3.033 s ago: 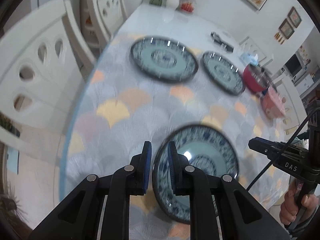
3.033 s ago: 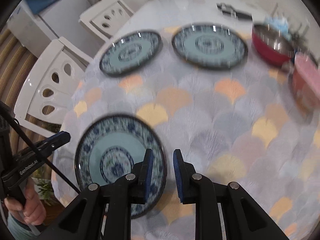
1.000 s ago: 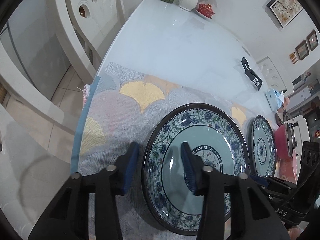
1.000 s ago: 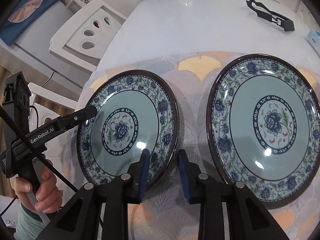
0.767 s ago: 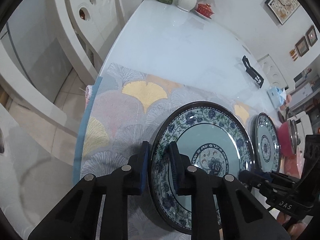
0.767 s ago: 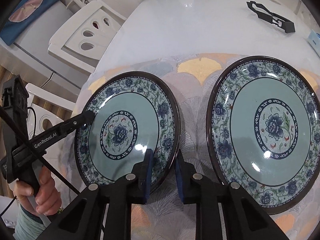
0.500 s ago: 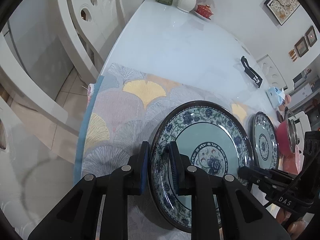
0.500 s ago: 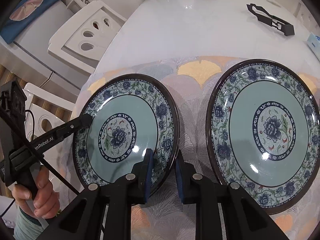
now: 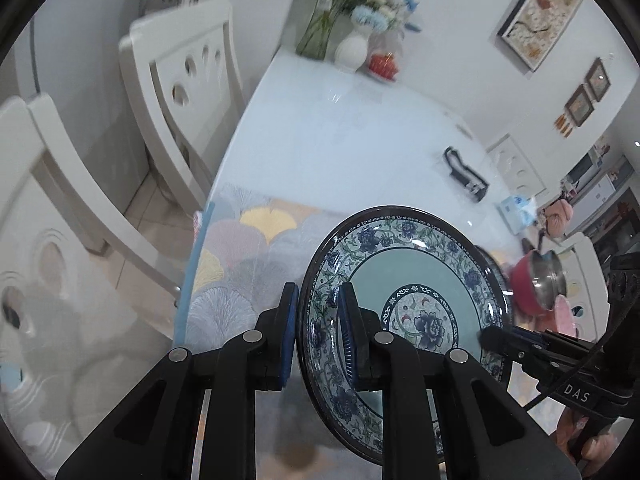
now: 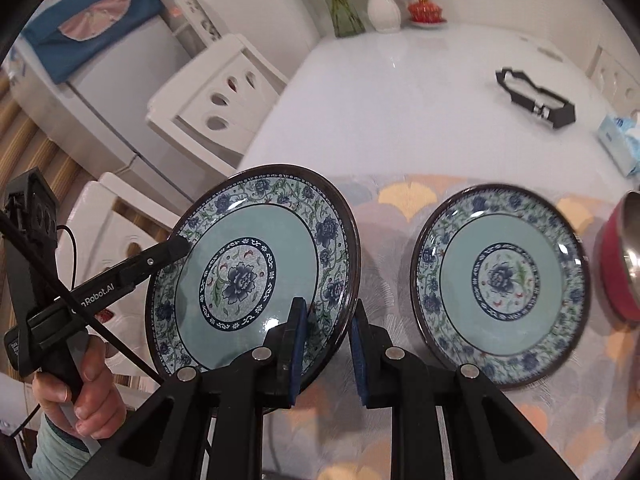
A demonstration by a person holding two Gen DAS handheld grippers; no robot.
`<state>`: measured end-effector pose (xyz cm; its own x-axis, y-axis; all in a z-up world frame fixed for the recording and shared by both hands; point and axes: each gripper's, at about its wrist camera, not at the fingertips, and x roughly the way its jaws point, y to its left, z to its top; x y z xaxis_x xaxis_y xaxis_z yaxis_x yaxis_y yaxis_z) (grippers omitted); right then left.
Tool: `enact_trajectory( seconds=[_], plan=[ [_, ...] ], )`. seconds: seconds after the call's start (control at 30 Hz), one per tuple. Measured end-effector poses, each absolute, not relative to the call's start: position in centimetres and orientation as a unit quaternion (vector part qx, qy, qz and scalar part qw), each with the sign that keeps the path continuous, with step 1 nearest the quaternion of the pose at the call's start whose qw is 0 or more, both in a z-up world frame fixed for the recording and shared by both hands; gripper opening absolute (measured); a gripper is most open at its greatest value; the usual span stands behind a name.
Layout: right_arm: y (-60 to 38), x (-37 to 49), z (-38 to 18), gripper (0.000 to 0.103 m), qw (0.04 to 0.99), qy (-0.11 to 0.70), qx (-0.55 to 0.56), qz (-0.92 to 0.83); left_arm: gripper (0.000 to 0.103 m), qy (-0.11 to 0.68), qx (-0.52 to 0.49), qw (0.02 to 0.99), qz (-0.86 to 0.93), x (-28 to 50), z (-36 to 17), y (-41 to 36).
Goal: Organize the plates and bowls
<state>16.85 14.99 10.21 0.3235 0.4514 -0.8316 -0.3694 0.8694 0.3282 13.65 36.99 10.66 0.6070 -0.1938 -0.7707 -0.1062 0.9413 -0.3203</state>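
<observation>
Above the ginkgo-print tablecloth, the floral plate hangs tilted, both the left gripper and right gripper clamped on opposite rims; next, probably, stacking it squarely on the second plate.

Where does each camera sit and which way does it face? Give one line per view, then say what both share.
Left wrist: sits on the left gripper, faces along the table toward the vase; its fingers clamp the plate's rim, and the right gripper enters at lower right.
Right wrist: sits on the right gripper, faces the same way; its fingers clamp the opposite rim, and the left hand shows.
Shared: the lifted plate, second plate, red pot, vase, black tool.
</observation>
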Motion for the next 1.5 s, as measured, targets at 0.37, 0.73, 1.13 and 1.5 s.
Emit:
enact_trajectory(
  seconds=[0.37, 0.73, 1.13, 1.5],
  plan=[
    [12.1, 9.3, 16.3, 0.02, 0.838, 0.476, 0.055, 0.262, 0.017, 0.384, -0.159, 0.909, -0.031, 5.5, 17.2, 34.6],
    [9.9, 3.3, 16.3, 0.02, 0.834, 0.481, 0.048, 0.265, 0.017, 0.388, -0.169, 0.905, -0.026, -0.6, 16.8, 32.7],
    [7.8, -1.2, 11.6, 0.021, 0.808, 0.531, 0.018, 0.255, 0.017, 0.452, -0.169, 0.876, -0.026, -5.5, 11.6, 30.3],
    [6.8, -4.2, 8.2, 0.021, 0.79, 0.562, -0.023, 0.243, 0.017, 0.511, -0.188, 0.838, -0.037, -9.0, 6.9, 28.9]
  ],
)
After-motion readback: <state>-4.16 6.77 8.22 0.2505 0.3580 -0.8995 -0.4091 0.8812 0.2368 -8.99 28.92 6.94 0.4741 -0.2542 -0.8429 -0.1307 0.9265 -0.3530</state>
